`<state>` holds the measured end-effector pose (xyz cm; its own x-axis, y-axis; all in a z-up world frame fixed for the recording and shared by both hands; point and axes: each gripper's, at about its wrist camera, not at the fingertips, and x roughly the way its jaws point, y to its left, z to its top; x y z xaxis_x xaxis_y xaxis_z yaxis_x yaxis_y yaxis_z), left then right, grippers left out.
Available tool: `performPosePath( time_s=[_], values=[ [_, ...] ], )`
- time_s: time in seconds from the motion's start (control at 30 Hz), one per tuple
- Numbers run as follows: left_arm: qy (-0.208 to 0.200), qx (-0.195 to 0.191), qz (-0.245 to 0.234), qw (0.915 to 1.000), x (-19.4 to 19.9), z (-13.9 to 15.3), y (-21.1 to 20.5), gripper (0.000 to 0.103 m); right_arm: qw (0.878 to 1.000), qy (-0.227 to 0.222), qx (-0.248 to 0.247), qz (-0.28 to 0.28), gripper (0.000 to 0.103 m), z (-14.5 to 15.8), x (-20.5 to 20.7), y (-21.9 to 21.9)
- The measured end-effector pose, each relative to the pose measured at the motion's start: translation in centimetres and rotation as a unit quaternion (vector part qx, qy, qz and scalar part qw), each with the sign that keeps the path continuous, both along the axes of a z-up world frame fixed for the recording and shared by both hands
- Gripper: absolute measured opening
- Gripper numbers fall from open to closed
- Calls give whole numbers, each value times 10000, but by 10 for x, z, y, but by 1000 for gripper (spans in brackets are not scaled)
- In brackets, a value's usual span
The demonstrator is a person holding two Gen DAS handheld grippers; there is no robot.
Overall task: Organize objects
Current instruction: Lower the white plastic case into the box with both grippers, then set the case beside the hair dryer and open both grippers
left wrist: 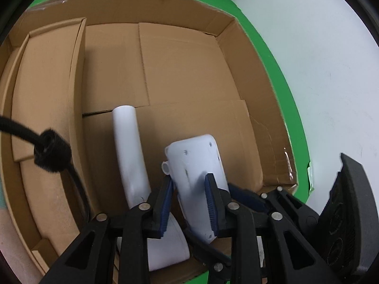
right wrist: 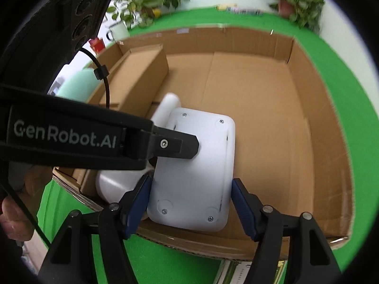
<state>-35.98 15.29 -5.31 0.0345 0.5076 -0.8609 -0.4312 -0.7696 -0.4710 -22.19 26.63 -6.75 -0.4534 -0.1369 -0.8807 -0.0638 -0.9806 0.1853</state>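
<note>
White appliance (right wrist: 193,172) inside cardboard box (right wrist: 315,127)

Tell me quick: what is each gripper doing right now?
Left gripper: shut on the white plastic appliance base inside the brown cardboard box.
Right gripper: open, fingers astride the same base, right pad apart from it.

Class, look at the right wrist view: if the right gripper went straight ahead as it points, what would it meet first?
The right gripper would most likely meet the white device first; its base already sits between the open jaws, above the cardboard box floor.
</note>
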Motion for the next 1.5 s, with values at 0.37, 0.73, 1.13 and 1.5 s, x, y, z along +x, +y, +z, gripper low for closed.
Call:
performPosePath(
  time_s=[0.37,0.73,1.13,1.5],
  values=[
    [120,-236,24,9996,0,5,3,23,9994,-266,-197,136,72,-6,8,1],
    [920,-184,571,9940,4,54,-54,23,9965,-261,-750,-242,62,2,3,40],
    [1015,6,831,9914,21,53,-106,23,9982,-462,-373,50,45,-7,-31,31],
    [1228,-24,852,9888,25,46,-90,23,9951,-587,-789,87,53,-18,-39,33]
  ],
)
